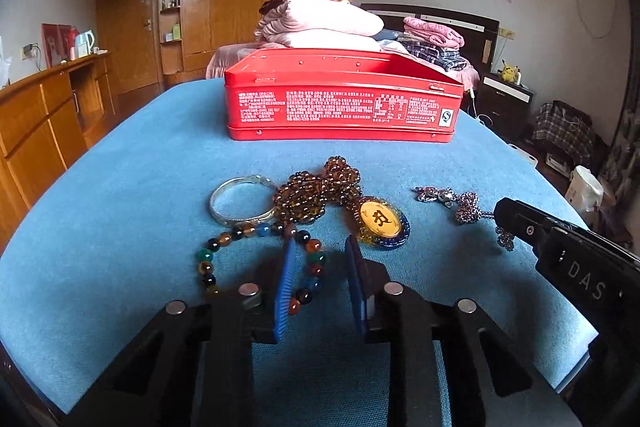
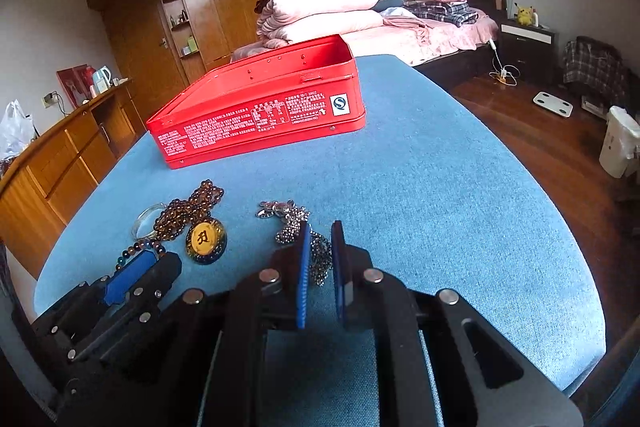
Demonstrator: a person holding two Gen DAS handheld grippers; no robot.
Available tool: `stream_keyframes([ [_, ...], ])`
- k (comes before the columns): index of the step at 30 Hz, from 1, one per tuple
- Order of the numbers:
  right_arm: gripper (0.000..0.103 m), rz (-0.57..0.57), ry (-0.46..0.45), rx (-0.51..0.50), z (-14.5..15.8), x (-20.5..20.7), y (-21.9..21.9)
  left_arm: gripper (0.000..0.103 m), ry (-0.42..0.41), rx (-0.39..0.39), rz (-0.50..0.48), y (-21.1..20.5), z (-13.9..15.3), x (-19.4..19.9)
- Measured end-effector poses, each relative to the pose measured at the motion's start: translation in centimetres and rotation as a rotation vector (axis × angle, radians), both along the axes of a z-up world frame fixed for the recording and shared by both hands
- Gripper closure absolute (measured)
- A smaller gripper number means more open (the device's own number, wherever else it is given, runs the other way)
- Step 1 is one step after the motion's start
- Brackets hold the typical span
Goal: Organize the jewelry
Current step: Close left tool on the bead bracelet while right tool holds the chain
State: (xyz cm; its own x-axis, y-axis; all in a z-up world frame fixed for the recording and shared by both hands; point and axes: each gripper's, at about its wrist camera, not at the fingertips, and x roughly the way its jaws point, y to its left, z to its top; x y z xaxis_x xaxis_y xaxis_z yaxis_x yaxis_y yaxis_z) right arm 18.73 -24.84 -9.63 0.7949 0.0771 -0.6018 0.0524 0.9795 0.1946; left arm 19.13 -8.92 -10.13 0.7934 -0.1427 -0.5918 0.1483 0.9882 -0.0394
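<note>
Bench (image 1: 120, 155) has a blue cloth top. Red tin (image 1: 340, 99) sits at the far side, lid off, open side up, printed label wall facing the cameras.

Jewelry is laid out in a loose row between the tin and the grippers:
- silver bangle (image 1: 240, 205), leftmost, flat on the cloth
- brown bead necklace (image 1: 316, 191) bunched just right of the bangle, touching it, with a round gold pendant (image 1: 380, 221) at its near right end
- multicolour bead bracelet (image 1: 260, 259) nearest the left gripper, its far edge against the bangle and the brown beads
- silver chain (image 1: 460, 203) with a sparkly bow-like piece, off to the right, apart from the pendant

Left gripper (image 1: 320, 247): fingers apart, low over the cloth. Left finger's blue pad (image 1: 286, 287) sits inside the bracelet loop, and the loop's right side runs through the gap between the pads. Not clamped; can't tell whether the pad touches the beads.

Right gripper (image 2: 320, 231): fingers apart, narrow gap, straddling the near end of the silver chain (image 2: 296, 227). Chain links hang or lie in the gap between the pads. Contact isn't clear from the right wrist view, so can't call it clamped.

Both grippers are side by side at the near edge of the jewelry; each shows in the other's view. Nothing visible inside the tin from these angles.
</note>
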Motion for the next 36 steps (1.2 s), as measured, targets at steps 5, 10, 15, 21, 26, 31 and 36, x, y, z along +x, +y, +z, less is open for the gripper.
stream_keyframes([
  [5,0.091,0.009,0.01,0.005,-0.3,0.1,0.0,0.094,-0.003,-0.002,-0.016,0.0,-0.1,-0.1],
  [10,0.078,0.017,0.016,0.012,-0.4,0.2,0.2,0.095,-0.015,-0.029,-0.01,0.8,0.5,-0.3],
  [15,0.073,0.058,0.008,0.007,-0.3,0.4,1.3,0.095,-0.044,-0.052,0.002,1.6,1.4,-0.7],
  [21,0.074,0.054,0.043,-0.034,-0.8,1.5,2.2,0.095,-0.072,-0.077,0.018,2.6,2.3,-0.7],
  [26,0.075,0.051,0.043,-0.095,-1.0,2.4,2.8,0.095,-0.065,-0.087,0.024,2.9,2.3,-0.6],
  [31,0.083,0.049,0.038,-0.105,-1.2,2.5,2.6,0.095,-0.063,-0.082,0.026,2.7,2.2,-0.5],
  [36,0.085,0.067,0.02,-0.092,-1.1,1.9,2.3,0.095,-0.058,-0.078,0.042,3.1,2.0,-0.3],
])
